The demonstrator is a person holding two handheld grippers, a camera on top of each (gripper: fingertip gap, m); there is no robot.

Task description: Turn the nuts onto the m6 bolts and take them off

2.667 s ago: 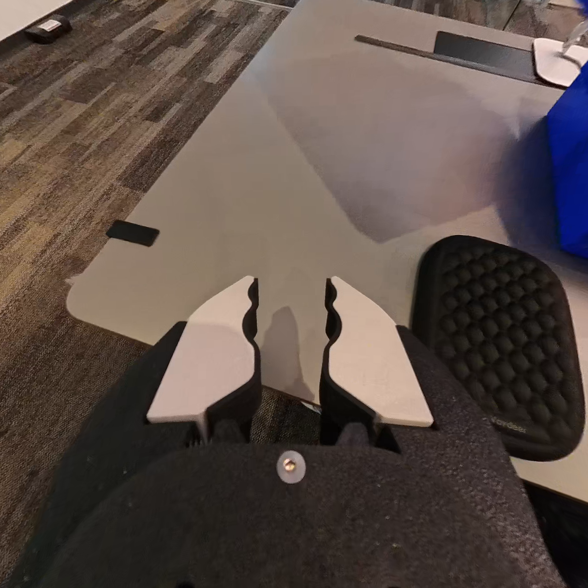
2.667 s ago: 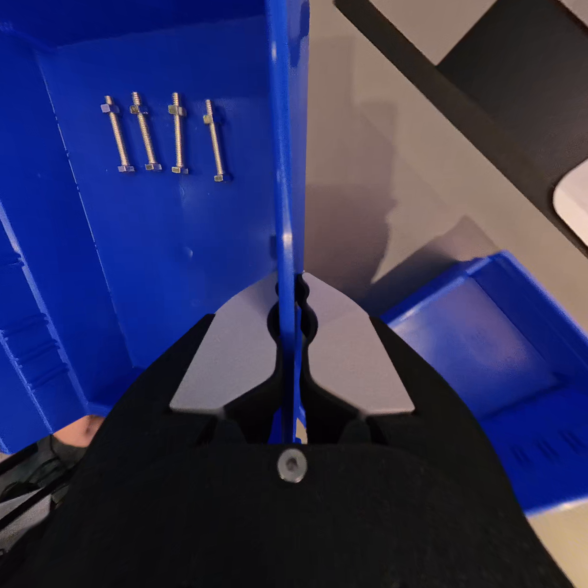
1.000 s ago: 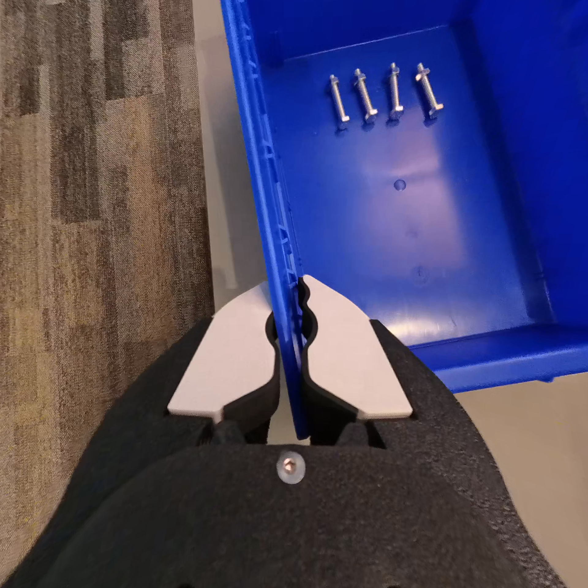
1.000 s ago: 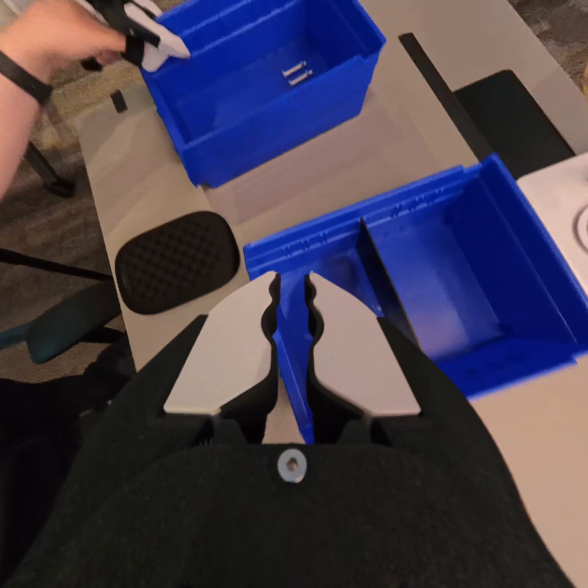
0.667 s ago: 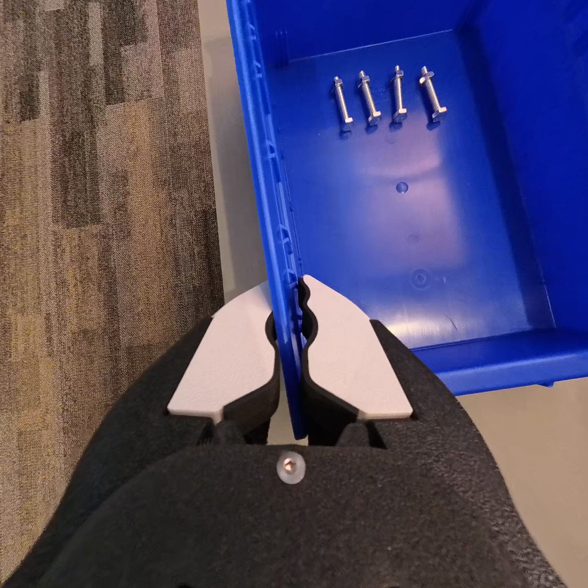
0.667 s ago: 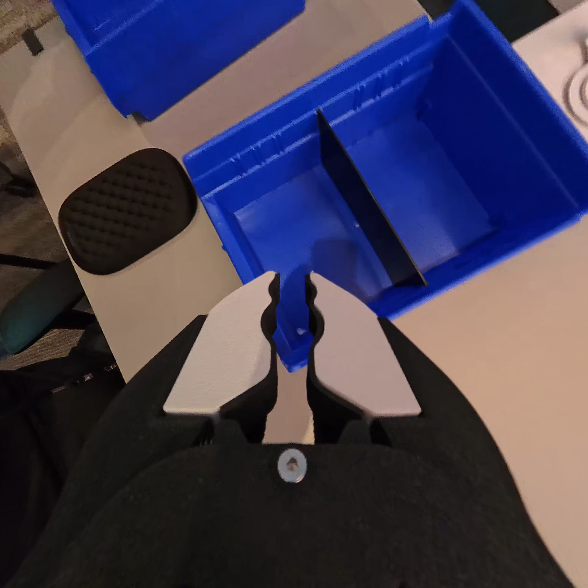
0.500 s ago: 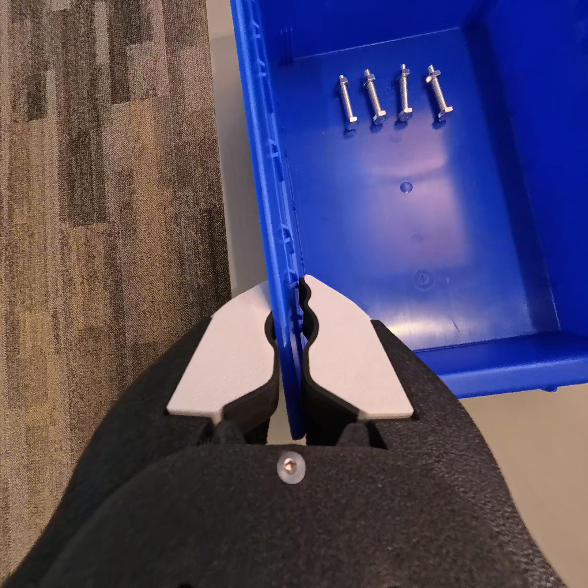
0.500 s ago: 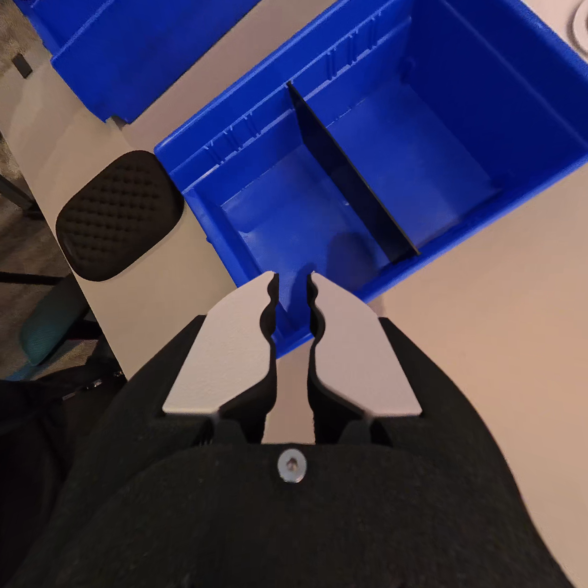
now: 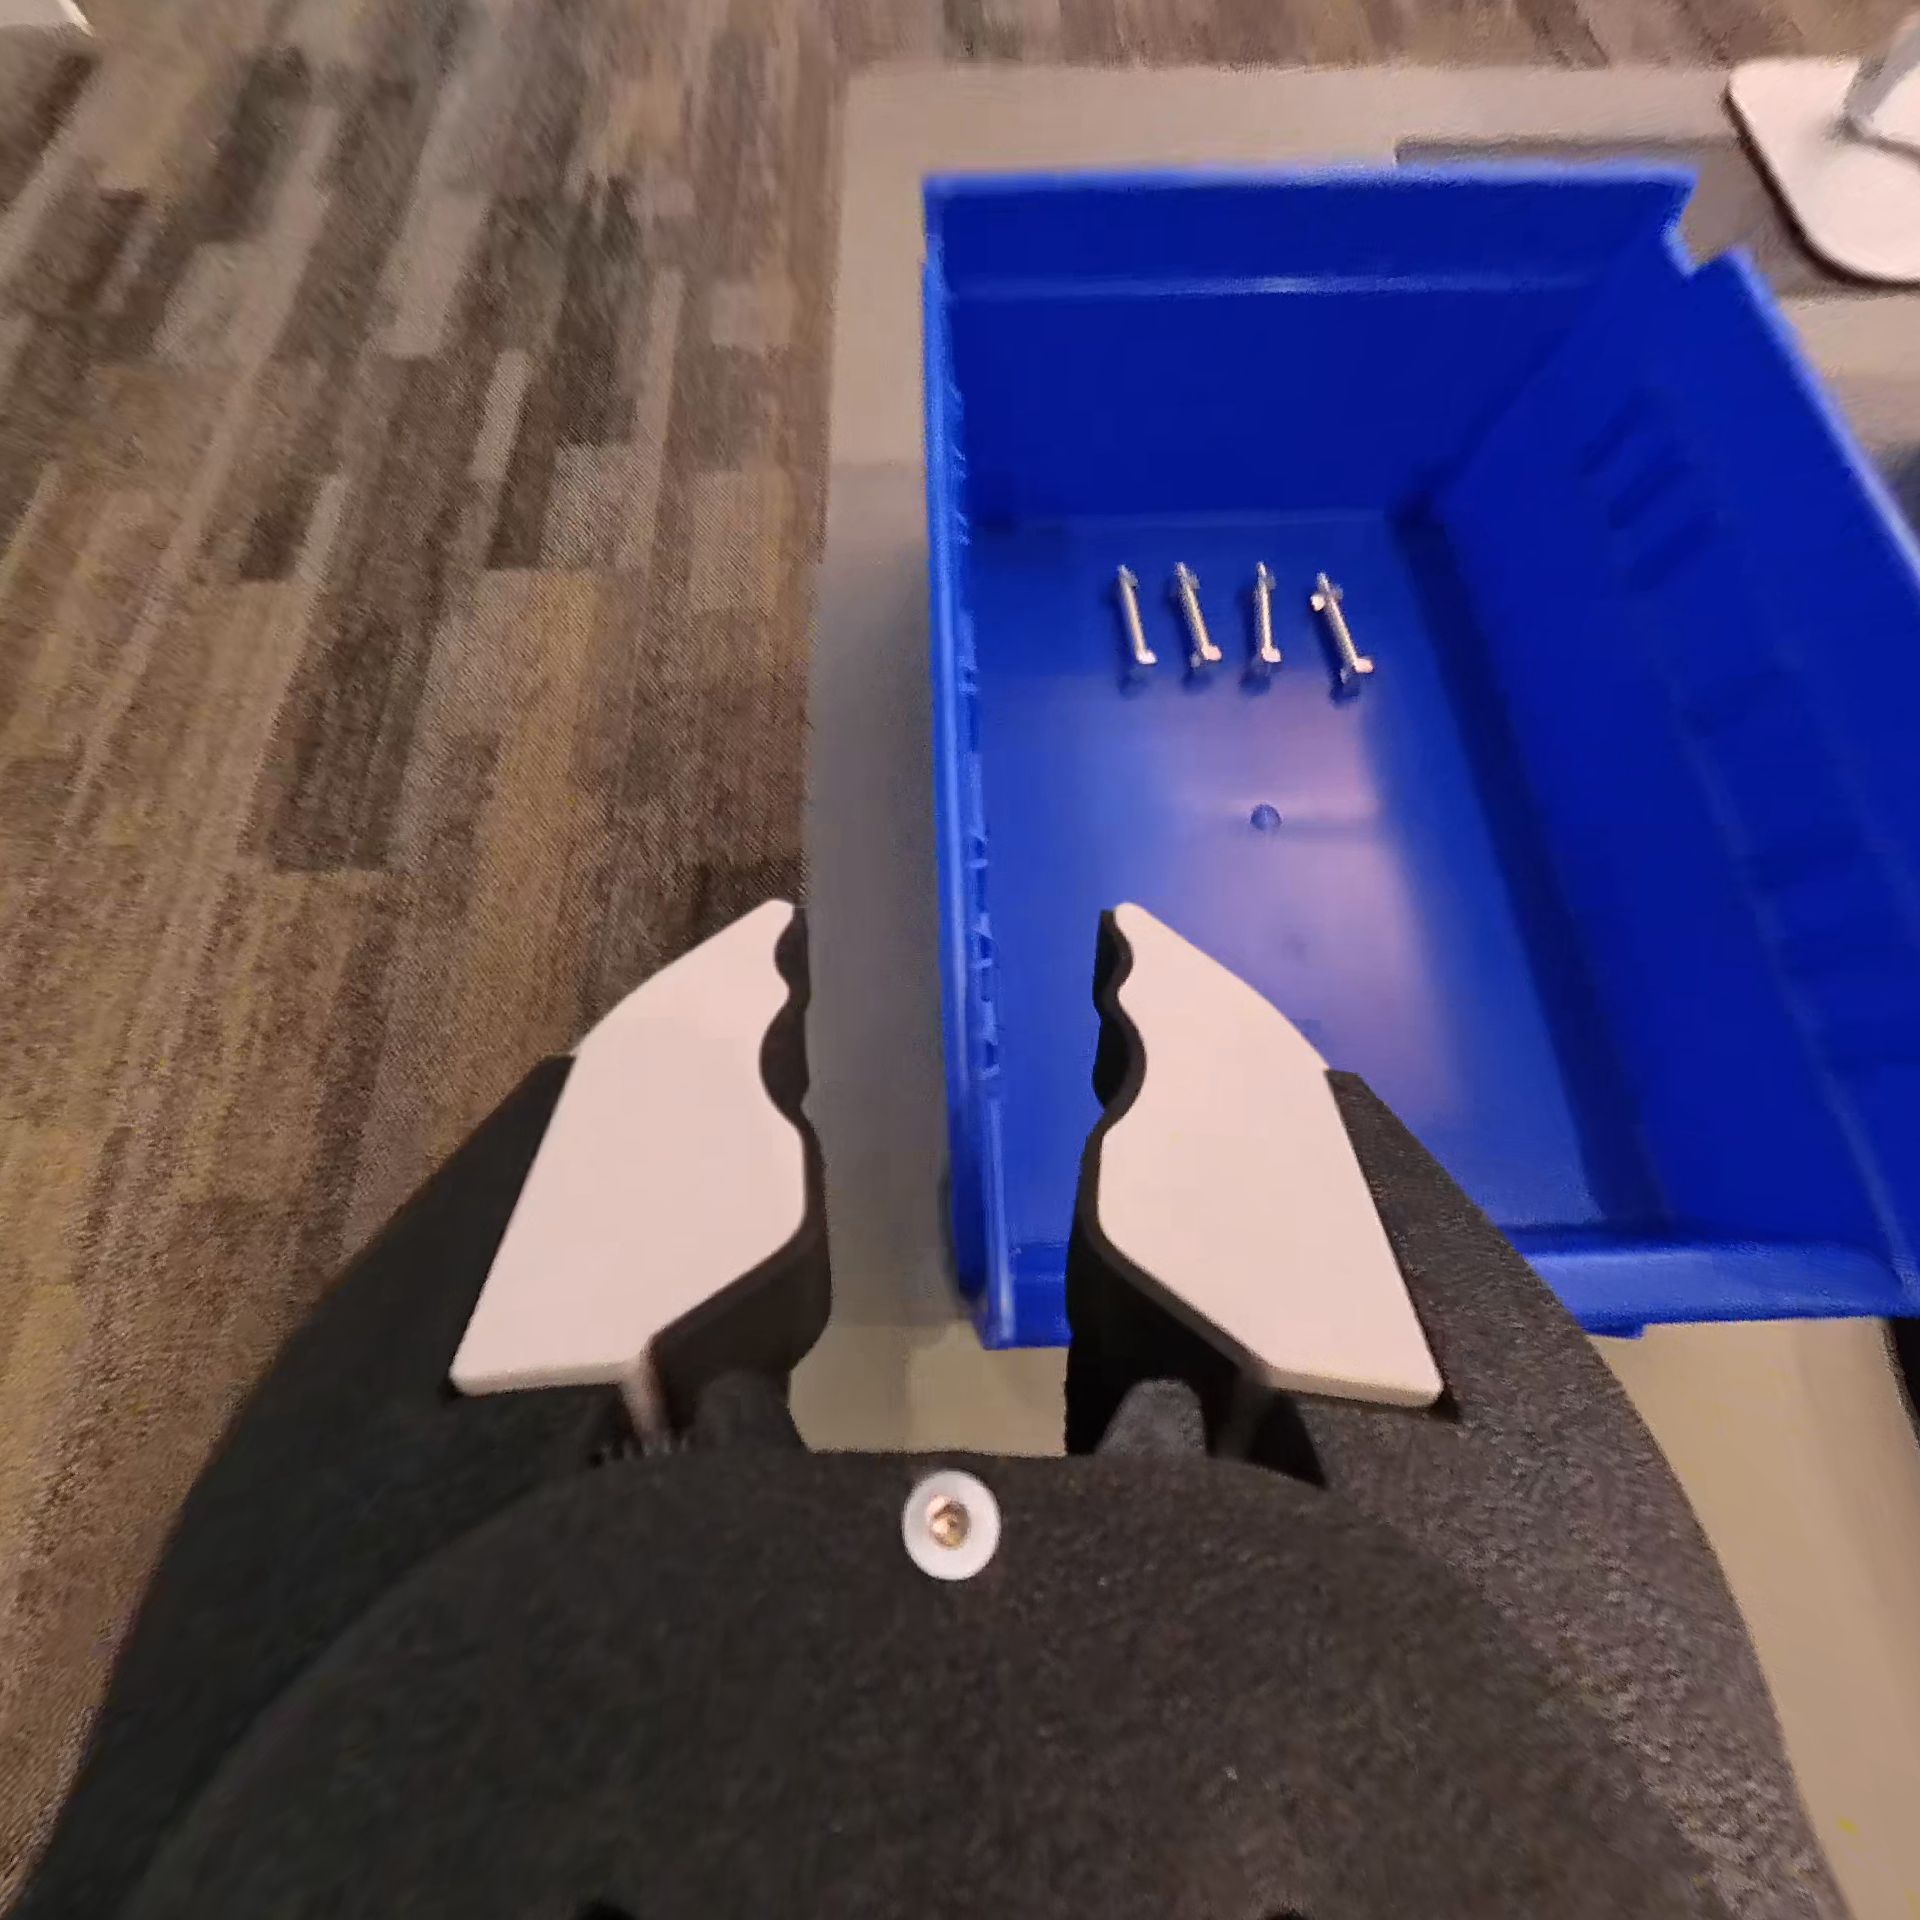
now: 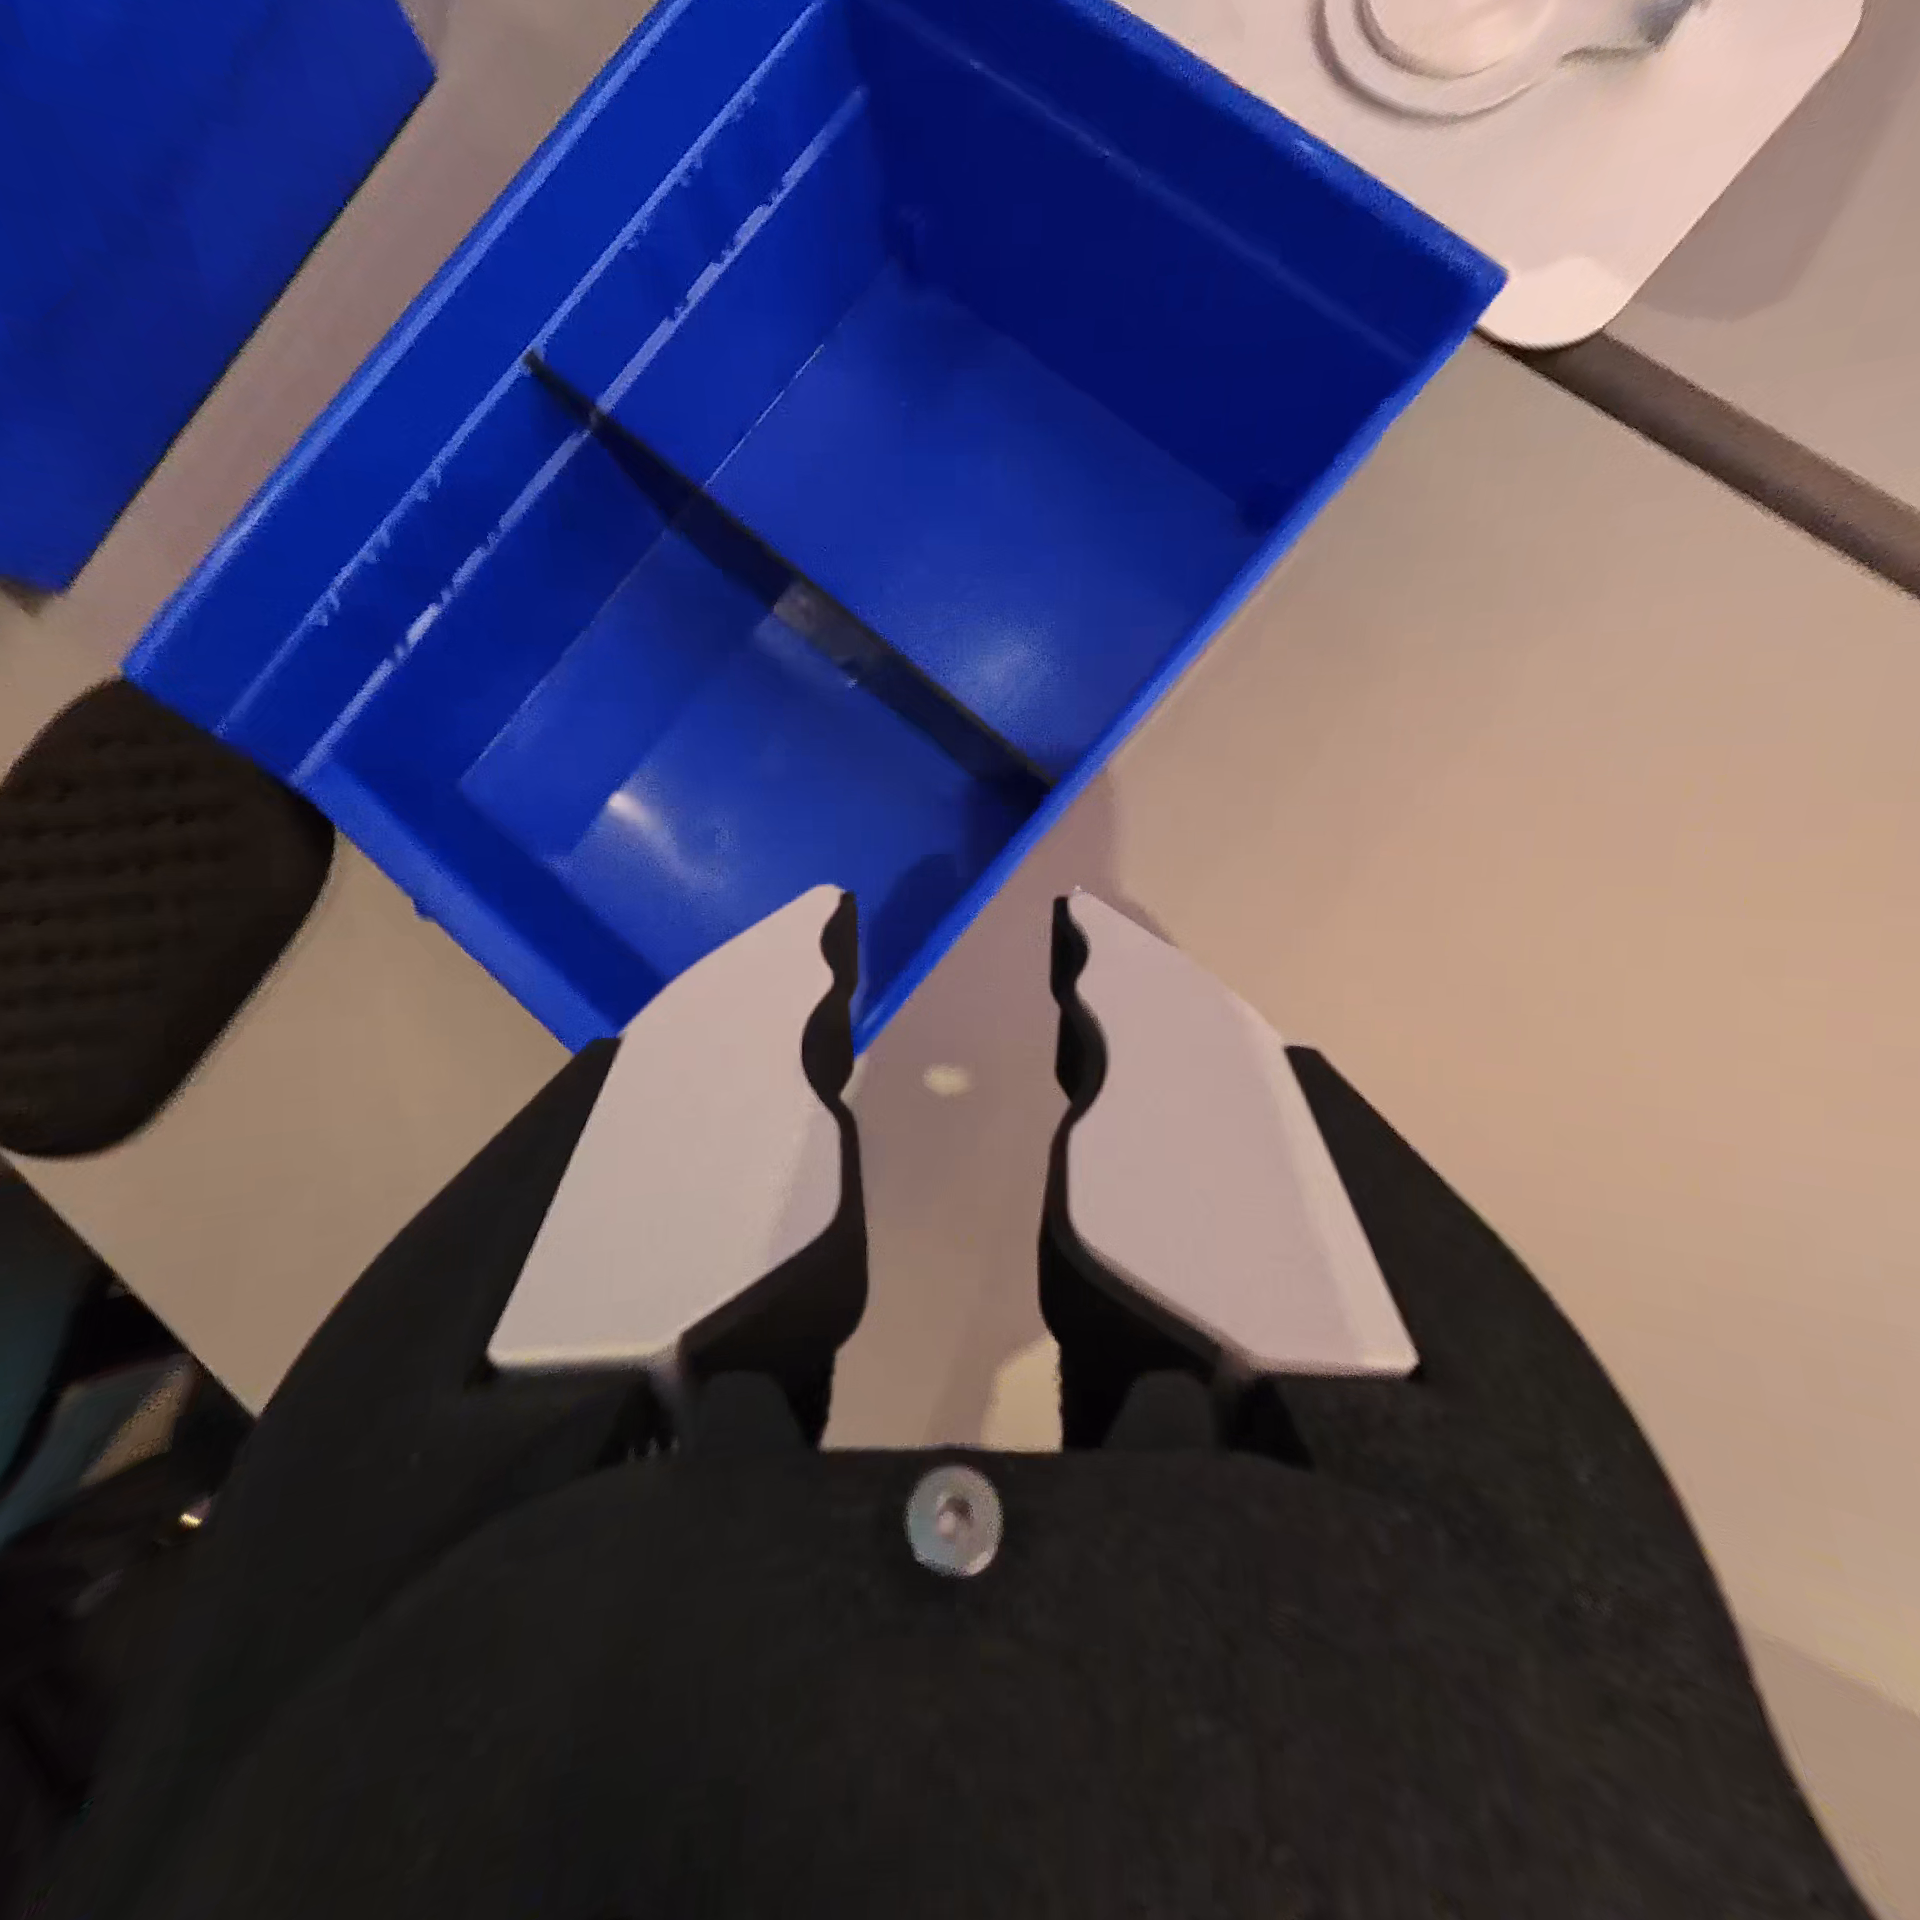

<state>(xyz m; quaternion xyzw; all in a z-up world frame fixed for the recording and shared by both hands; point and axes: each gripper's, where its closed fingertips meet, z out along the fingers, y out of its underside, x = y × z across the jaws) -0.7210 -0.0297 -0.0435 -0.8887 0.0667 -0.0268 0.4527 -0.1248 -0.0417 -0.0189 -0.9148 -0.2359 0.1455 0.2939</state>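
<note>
Four slim silver bolts with nuts [image 9: 1236, 629] lie side by side on the floor of the open blue plastic bin [image 9: 1621, 790], toward its far end, long axes running near to far, heads at the near ends. The left gripper [image 9: 948, 920] is spread wide, straddling the bin's left wall without touching it. The right gripper [image 10: 954, 909] gapes empty over the grey table [image 10: 1507, 831], at the near corner of a divided blue bin [image 10: 1340, 488]

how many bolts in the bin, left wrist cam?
4. They lie side by side in a row on the floor of the blue bin, toward its far end: bolts at and. None looks hidden.
</note>
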